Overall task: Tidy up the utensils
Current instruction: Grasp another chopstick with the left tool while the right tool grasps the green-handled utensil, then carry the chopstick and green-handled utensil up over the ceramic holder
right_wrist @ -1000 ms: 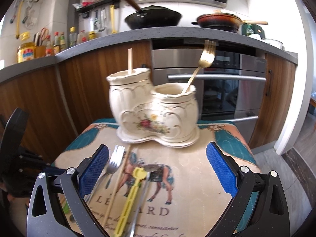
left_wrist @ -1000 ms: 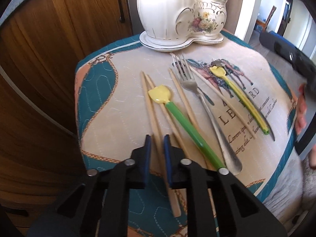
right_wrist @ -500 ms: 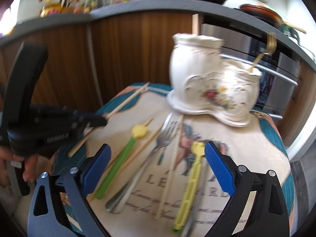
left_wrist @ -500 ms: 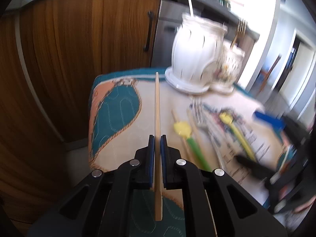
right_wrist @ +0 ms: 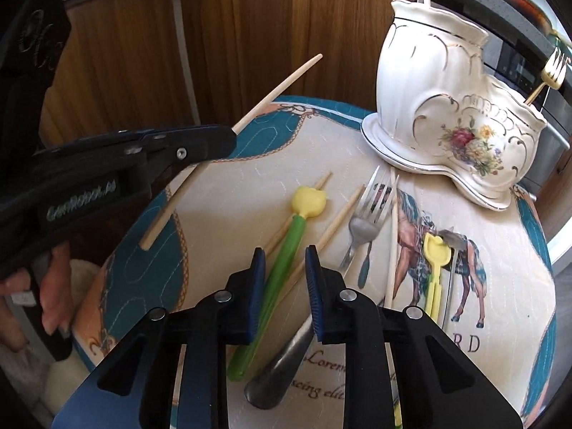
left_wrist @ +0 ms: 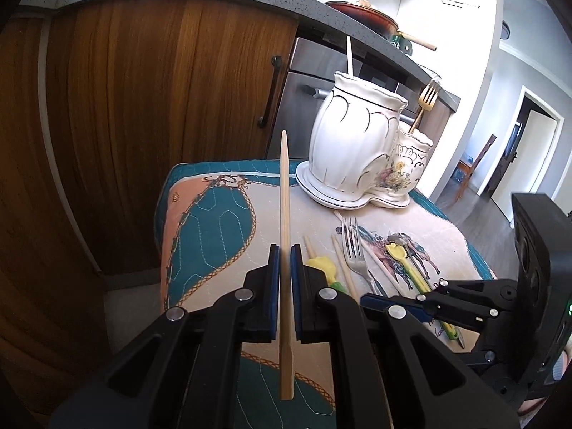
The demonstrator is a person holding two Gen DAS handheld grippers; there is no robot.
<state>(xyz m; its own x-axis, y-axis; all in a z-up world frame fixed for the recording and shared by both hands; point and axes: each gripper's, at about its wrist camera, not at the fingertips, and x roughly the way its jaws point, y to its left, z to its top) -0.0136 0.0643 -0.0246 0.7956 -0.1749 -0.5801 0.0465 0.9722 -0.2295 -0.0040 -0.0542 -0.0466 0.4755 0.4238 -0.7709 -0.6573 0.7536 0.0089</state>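
Observation:
My left gripper [left_wrist: 285, 254] is shut on a wooden chopstick [left_wrist: 284, 186] and holds it tilted up in the air over the mat's left side; the right wrist view shows this gripper [right_wrist: 228, 139] and chopstick [right_wrist: 279, 85] too. My right gripper [right_wrist: 285, 254] hangs low over the mat. Its jaws are closing, with the green spoon handle [right_wrist: 282, 268] and a loose chopstick [right_wrist: 321, 243] between them, and the pads are not pressing on either. The white ceramic holder [right_wrist: 447, 107] has two pots: a chopstick stands in the tall one, a gold fork [right_wrist: 552, 68] in the short one.
On the patterned mat [right_wrist: 228, 193] lie a silver fork [right_wrist: 361, 228], a yellow spoon [right_wrist: 434, 261], a dark utensil beside it and more chopsticks. Wooden cabinets [left_wrist: 143, 107] and an oven stand behind. A hand [right_wrist: 53, 296] holds the left gripper's grip.
The left gripper closed on a chopstick and lifted it off the mat, tip raised. The right gripper dropped toward the green spoon and its jaws narrowed from wide apart.

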